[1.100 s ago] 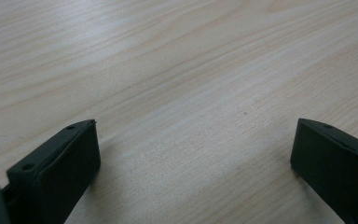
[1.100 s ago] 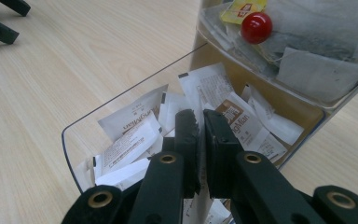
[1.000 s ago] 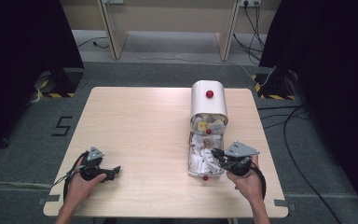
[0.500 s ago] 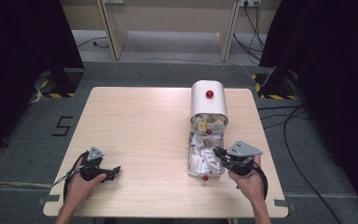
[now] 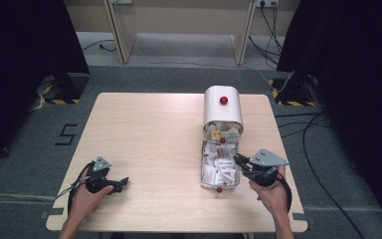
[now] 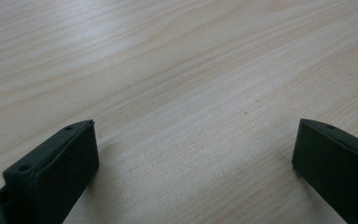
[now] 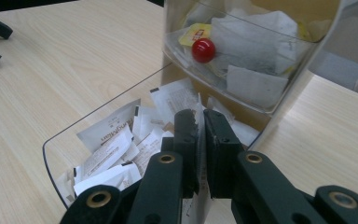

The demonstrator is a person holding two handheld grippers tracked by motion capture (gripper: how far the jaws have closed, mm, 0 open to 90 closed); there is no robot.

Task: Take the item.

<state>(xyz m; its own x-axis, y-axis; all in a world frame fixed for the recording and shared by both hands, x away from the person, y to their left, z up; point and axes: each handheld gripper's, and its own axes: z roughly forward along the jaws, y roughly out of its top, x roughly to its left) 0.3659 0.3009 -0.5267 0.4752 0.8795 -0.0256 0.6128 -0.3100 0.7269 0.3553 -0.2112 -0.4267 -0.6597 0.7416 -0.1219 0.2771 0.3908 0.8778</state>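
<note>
Pinching one white sachet (image 7: pixel 198 122) edge-on, the right gripper (image 7: pixel 199 122) has its jaws clamped on it over the clear drawer (image 5: pixel 203 175), pulled out toward the person so the packets are reachable. The sachet stands upright between the jaws, long axis roughly vertical. Its drawer runs lengthwise out of the white dispenser (image 5: pixel 222 110). Idle on bare table (image 6: pixel 168 70), the left gripper (image 5: pixel 122 182) is spread wide, holding nothing.
</note>
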